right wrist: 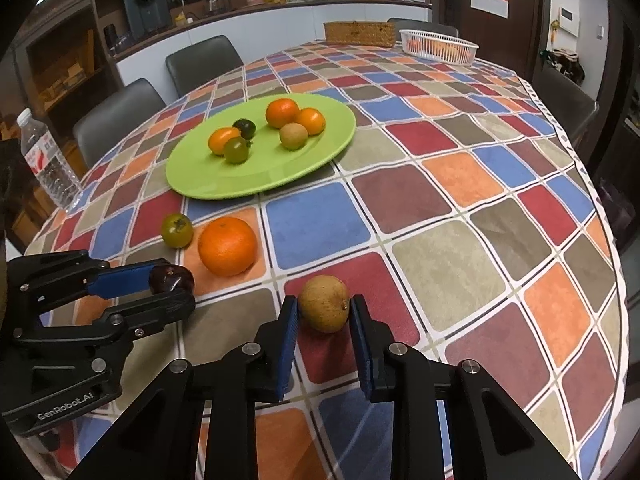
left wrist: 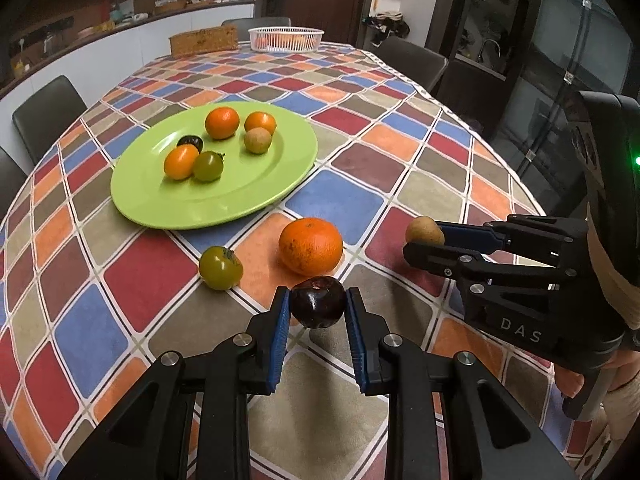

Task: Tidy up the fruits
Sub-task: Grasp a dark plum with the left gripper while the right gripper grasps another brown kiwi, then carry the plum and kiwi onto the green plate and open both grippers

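Note:
My left gripper [left wrist: 318, 304] is shut on a dark purple fruit [left wrist: 317, 301], low over the checked tablecloth; it also shows in the right wrist view [right wrist: 172, 278]. My right gripper [right wrist: 324, 310] is shut on a small brown fruit [right wrist: 324, 308], seen from the left wrist view too [left wrist: 424, 232]. A large orange [left wrist: 311, 245] and a green tomato [left wrist: 220, 267] lie on the cloth ahead of the left gripper. Beyond them a green plate [left wrist: 240, 192] holds several small fruits, among them oranges, a green tomato, a brown fruit and a dark one.
A white basket [left wrist: 285, 38] and a wicker box [left wrist: 203, 41] stand at the table's far end. A water bottle [right wrist: 46, 160] stands at the left edge. Dark chairs surround the table. The table's right edge [right wrist: 600, 220] curves close by.

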Tool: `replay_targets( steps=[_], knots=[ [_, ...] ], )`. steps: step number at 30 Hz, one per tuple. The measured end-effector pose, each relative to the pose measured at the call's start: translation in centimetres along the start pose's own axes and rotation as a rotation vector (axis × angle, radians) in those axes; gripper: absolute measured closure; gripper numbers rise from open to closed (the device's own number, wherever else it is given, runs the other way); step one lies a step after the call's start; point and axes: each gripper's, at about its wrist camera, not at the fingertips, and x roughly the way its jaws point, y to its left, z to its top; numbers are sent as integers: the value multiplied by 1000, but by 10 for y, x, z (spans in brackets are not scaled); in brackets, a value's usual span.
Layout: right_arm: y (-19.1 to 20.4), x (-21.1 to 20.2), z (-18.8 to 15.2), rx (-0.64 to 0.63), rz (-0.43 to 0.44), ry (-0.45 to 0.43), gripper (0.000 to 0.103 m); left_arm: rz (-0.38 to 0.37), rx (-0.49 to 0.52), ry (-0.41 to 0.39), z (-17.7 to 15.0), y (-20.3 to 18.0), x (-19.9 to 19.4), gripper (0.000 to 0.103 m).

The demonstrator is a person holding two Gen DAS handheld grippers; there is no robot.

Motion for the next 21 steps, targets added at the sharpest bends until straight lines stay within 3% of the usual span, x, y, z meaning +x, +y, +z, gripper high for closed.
replay_targets(
  steps=[21],
  knots=[
    [34, -56, 23, -13, 32, -149, 76, -4, 23, -177, 13, 8, -65, 76]
  ],
)
